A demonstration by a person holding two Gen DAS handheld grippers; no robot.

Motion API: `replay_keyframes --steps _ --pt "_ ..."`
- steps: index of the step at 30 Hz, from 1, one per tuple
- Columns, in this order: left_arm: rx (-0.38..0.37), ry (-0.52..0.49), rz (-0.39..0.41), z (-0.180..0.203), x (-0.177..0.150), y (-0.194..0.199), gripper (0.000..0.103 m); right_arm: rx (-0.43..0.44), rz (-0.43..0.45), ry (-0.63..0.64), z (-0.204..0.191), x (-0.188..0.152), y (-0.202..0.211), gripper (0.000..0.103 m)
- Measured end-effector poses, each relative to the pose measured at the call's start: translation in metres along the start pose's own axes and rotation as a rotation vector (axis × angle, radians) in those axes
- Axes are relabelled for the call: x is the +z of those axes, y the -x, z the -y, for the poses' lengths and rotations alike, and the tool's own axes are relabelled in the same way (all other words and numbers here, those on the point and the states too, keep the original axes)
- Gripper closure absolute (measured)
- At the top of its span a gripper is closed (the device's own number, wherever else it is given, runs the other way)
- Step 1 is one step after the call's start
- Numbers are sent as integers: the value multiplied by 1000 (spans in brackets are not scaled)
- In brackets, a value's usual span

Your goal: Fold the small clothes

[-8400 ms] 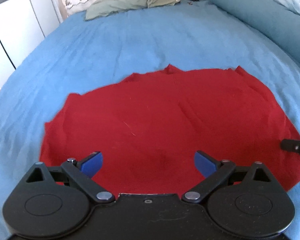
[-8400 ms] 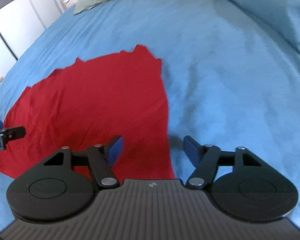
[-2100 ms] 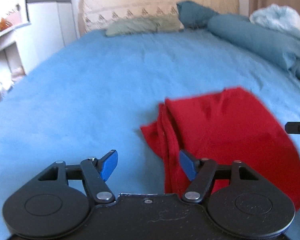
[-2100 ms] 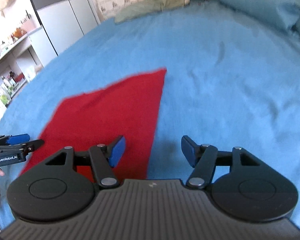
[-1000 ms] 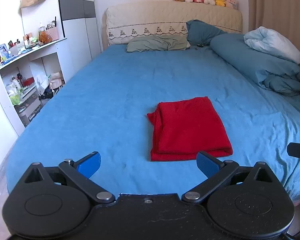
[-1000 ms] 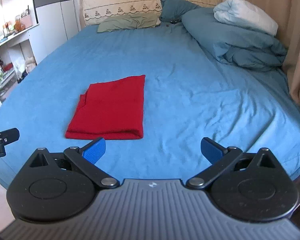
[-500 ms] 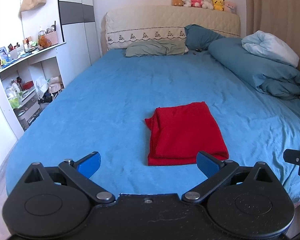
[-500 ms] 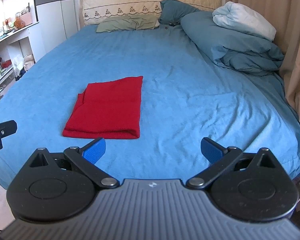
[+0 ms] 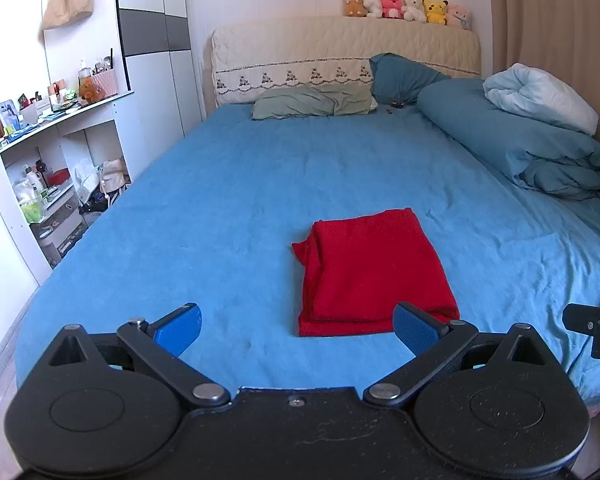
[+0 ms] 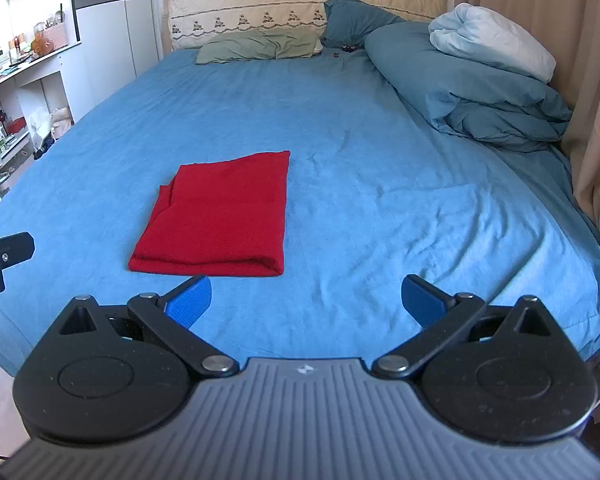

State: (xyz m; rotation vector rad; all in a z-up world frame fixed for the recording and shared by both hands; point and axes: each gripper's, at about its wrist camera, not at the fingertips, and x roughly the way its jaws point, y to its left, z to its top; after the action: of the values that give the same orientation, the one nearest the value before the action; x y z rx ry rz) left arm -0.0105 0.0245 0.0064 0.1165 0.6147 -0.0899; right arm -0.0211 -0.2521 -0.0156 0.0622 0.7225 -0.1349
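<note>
A red garment (image 9: 370,270) lies folded into a neat rectangle on the blue bed sheet (image 9: 220,208), near the bed's foot. It also shows in the right wrist view (image 10: 220,220). My left gripper (image 9: 296,326) is open and empty, held back from the bed's foot edge, with the garment beyond its right finger. My right gripper (image 10: 306,300) is open and empty, also pulled back, with the garment ahead to its left. Each gripper's tip shows at the edge of the other's view.
Pillows (image 9: 312,102) and a beige headboard (image 9: 340,56) are at the bed's far end. A rolled blue duvet (image 9: 520,140) lies along the right side by a curtain (image 10: 588,80). White shelves (image 9: 40,168) with clutter stand on the left.
The garment went from spread flat to folded into a rectangle. Both grippers have let go and pulled back and up from the bed, still drifting back slightly over the last second.
</note>
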Motion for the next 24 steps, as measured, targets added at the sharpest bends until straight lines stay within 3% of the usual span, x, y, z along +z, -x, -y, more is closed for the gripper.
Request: replay_keyframes --steps 24 --pt "-6 -9 12 -11 2 4 0 1 1 6 -1 0 0 0"
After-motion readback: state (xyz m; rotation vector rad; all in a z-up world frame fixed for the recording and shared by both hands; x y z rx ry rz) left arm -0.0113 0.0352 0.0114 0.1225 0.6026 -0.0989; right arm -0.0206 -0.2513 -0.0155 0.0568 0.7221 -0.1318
